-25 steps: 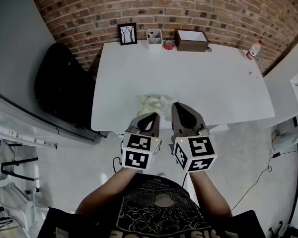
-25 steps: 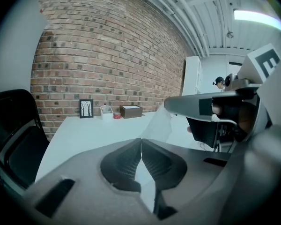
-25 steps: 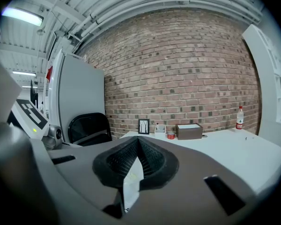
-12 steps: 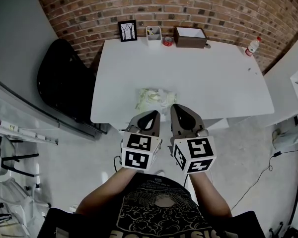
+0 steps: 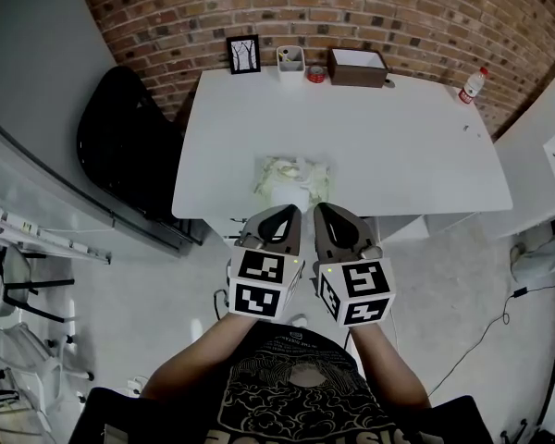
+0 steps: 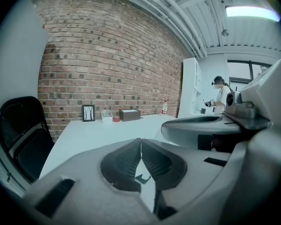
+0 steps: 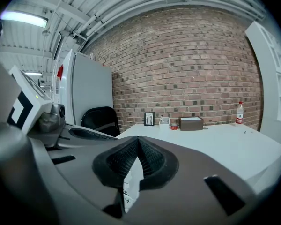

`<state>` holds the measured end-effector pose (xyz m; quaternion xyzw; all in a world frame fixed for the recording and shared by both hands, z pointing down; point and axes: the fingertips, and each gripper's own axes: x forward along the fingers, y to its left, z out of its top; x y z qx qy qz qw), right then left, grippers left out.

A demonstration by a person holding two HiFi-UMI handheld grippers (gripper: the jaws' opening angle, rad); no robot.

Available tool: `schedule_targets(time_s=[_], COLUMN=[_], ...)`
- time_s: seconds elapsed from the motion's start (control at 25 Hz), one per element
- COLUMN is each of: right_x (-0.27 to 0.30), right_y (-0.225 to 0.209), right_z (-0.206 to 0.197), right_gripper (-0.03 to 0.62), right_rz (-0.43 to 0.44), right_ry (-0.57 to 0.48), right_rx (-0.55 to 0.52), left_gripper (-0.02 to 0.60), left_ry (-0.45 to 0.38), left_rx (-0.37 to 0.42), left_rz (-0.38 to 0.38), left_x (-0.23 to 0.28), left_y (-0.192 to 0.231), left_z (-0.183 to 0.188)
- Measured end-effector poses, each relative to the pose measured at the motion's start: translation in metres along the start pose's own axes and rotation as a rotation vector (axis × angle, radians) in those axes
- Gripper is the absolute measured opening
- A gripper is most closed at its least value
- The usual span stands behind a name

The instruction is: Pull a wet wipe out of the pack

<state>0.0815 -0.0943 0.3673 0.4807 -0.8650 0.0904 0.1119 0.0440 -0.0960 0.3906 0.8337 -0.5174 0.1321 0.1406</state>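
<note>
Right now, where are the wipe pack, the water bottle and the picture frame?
wipe pack (image 5: 279,174): head view, on its wrapper's top face.
water bottle (image 5: 471,89): head view, on its body.
picture frame (image 5: 244,55): head view, on its middle.

Along the far edge of the white rectangular worktop (image 5: 379,146), by the red brick wall (image 5: 351,7), stand a black-framed picture (image 5: 244,55), a white holder (image 5: 290,62), a brown open box (image 5: 357,67) and a red-capped plastic bottle (image 5: 472,87). A black chair (image 5: 120,155) stands left.
</note>
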Motion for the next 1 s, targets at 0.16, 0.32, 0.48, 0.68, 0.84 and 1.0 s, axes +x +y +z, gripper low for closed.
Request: schedule_targets(time_s=[0.16,0.32,0.48,0.68,0.84,1.0], right_x=[-0.005,-0.007,-0.009,-0.008,-0.008,-0.006], right_y=[0.002,0.002,0.001,0.000,-0.001,0.000], right_z=[-0.006,-0.009,-0.008,-0.009,-0.008,-0.008], right_gripper=[0.015,0.015,0.015,0.015,0.015,0.015], right_rz=[0.006,0.009,0.009,0.011,0.014,0.018], right_ry=[0.007,0.009,0.010,0.013,0.011,0.010], right_rx=[0.004,0.002,0.001,-0.002,-0.002,-0.003], left_gripper=[0.014,0.014,0.014,0.014,0.014,0.014], left_ry=[0.000,-0.002,-0.001,0.002,0.004,0.003], left_rx=[0.002,0.001,0.000,-0.001,-0.002,-0.002], left_rz=[0.004,0.002,-0.002,-0.003,0.000,0.002], left_x=[-0.003,-0.002,-0.002,0.000,0.001,0.002], left_y=[-0.004,-0.008,-0.010,-0.011,-0.011,-0.010], left_z=[-0.003,-0.004,-0.002,-0.004,-0.004,-0.004])
